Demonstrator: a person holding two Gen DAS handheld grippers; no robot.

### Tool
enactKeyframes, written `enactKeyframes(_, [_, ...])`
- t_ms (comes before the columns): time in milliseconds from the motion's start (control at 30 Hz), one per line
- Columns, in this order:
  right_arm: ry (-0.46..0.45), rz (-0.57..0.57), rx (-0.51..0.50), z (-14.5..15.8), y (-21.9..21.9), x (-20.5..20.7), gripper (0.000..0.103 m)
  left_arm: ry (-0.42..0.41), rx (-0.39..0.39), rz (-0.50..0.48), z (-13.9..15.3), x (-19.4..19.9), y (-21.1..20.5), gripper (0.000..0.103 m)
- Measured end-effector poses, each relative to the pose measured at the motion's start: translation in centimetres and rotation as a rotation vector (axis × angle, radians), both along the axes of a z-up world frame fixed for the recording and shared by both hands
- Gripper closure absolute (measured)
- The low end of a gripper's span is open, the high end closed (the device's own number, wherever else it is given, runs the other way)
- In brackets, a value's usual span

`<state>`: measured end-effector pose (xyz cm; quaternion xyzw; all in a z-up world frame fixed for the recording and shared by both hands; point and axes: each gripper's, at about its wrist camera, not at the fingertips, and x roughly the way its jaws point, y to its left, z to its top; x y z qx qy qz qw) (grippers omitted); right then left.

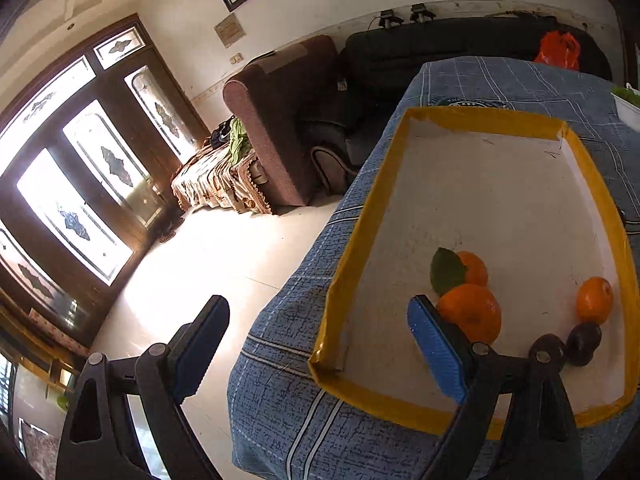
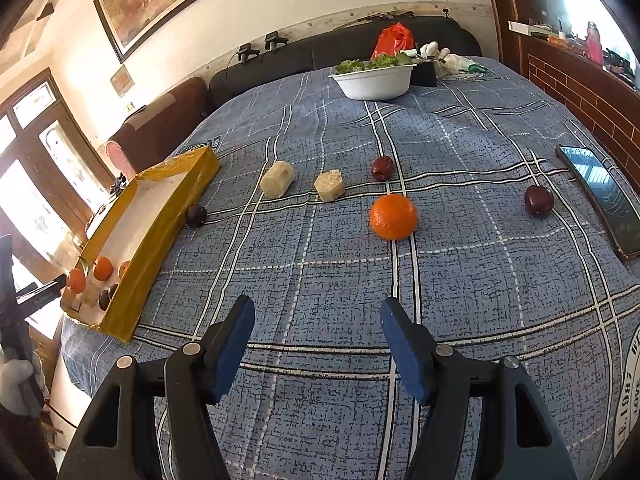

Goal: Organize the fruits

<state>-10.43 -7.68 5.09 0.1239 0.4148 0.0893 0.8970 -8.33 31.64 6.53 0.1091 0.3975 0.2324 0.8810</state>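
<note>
Left wrist view: left gripper (image 1: 318, 344) jaws wide, empty, beside the yellow-rimmed tray (image 1: 352, 248) holding oranges and dark plums. Right wrist view: right gripper (image 2: 318, 346) jaws apart, empty; the loose orange (image 2: 393, 216) on the worktop (image 2: 320, 264) looks firm, round, likely to roll, so take it across its middle.

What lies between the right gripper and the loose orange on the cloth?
Nothing visible. The right gripper is open and empty, and only bare cloth separates it from the orange.
</note>
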Motion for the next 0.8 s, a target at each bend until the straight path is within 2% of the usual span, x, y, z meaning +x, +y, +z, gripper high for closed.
enactKeyframes(33, [0.004, 0.002, 0.0, -0.1, 0.1, 0.1, 0.033, -0.009, -0.048, -0.04, 0.4, 0.3, -0.4, 0.012])
enactKeyframes(100, [0.01, 0.003, -0.003, -0.3, 0.0, 0.1, 0.033, -0.05, -0.192, -0.137, 1.6, 0.5, -1.3, 0.012])
enactKeyframes(167, [0.016, -0.005, 0.0, -0.5, -0.3, 0.2, 0.033, -0.122, -0.265, -0.168, 3.2, 0.1, -2.0, 0.012])
enactKeyframes(300, [0.023, -0.023, 0.015, -0.7, -1.0, 0.3, 0.033, -0.231, -0.365, -0.158, 6.3, -2.0, -1.3, 0.012])
enactKeyframes(500, [0.025, -0.031, 0.037, -1.0, -1.8, 0.3, 0.033, -0.282, -0.515, -0.073, 7.3, -5.2, 1.9, 0.012])
enactKeyframes(567, [0.028, -0.03, 0.045, -1.2, -1.9, 0.3, 0.032, -0.284, -0.536, -0.06, 7.2, -5.7, 2.4, 0.011])
enactKeyframes(800, [0.025, -0.039, 0.062, -1.1, -2.6, -0.1, 0.032, -0.289, -0.533, -0.074, 7.5, -6.6, 1.4, 0.011])
